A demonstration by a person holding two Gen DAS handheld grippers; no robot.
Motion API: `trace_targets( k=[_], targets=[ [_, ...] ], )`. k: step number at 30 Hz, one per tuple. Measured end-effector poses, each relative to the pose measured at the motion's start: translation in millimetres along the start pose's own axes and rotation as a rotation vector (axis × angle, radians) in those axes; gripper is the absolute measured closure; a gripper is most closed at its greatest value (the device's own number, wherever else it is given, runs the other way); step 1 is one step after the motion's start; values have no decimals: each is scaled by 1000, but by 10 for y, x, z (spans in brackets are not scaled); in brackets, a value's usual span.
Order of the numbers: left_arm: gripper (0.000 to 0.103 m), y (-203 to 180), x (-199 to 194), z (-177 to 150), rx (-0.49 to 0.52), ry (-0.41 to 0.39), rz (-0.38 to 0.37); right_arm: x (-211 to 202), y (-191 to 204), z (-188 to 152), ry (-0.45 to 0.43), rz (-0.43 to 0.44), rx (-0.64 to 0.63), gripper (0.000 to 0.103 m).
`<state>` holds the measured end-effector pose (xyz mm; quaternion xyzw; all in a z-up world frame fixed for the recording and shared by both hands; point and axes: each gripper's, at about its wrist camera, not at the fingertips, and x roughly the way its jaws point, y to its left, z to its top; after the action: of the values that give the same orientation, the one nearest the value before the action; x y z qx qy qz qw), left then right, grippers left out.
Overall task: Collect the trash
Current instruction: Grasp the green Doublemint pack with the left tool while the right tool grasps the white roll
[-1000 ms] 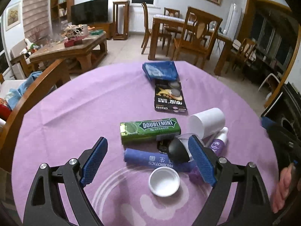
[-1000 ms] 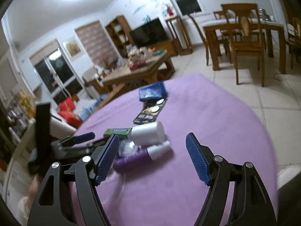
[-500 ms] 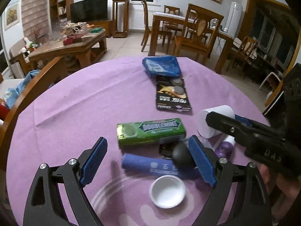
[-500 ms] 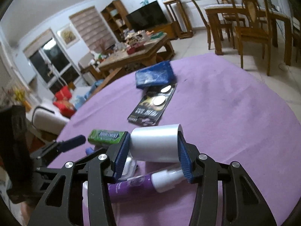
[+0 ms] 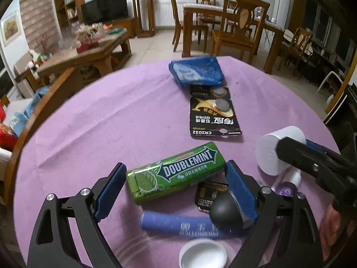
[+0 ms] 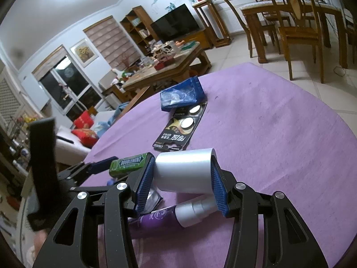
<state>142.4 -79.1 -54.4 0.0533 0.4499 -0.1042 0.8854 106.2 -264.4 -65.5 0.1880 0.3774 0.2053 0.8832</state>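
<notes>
Trash lies on a purple tablecloth (image 5: 111, 122). My right gripper (image 6: 181, 185) is shut on a white paper cup (image 6: 184, 170) lying on its side; the cup also shows in the left wrist view (image 5: 271, 149). My left gripper (image 5: 176, 187) is open, its blue pads on either side of a green Doublemint gum pack (image 5: 176, 172), which also shows in the right wrist view (image 6: 129, 164). A purple tube with a white cap (image 6: 169, 215) lies under the cup. A black battery card (image 5: 213, 114) and a blue wrapper (image 5: 196, 71) lie farther off.
Near my left gripper lie a blue-purple tube (image 5: 178, 224), a black round object (image 5: 225, 210), a small black wrapper (image 5: 209, 193) and a white lid (image 5: 202, 253). A wooden chair back (image 5: 38, 111) rims the table's left. Dining chairs (image 5: 238, 31) stand beyond.
My left gripper has moved forward so its pads now flank the gum pack. My right gripper closed on the white cup half a second ago and still holds it.
</notes>
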Motion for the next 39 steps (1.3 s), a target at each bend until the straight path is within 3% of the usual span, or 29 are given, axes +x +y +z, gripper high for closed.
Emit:
trace_targets(
  k=[3, 14, 24, 32, 39],
  targets=[
    [15, 4, 14, -1, 13, -14, 25, -14, -27, 6, 1, 7, 3, 54],
    [19, 170, -157, -51, -55, -99, -24, -66, 37, -43, -24, 32, -47, 56],
    [19, 358, -512, -98, -152, -200, -128, -241, 36, -22, -98, 32, -42, 57],
    [19, 355, -815, -260, -151, -262, -172, -371, 33, -19, -150, 21, -28, 57],
    [19, 267, -967, -450, -131, -278, -192, -671, 6, -72, -197, 143, 59, 57]
  ],
)
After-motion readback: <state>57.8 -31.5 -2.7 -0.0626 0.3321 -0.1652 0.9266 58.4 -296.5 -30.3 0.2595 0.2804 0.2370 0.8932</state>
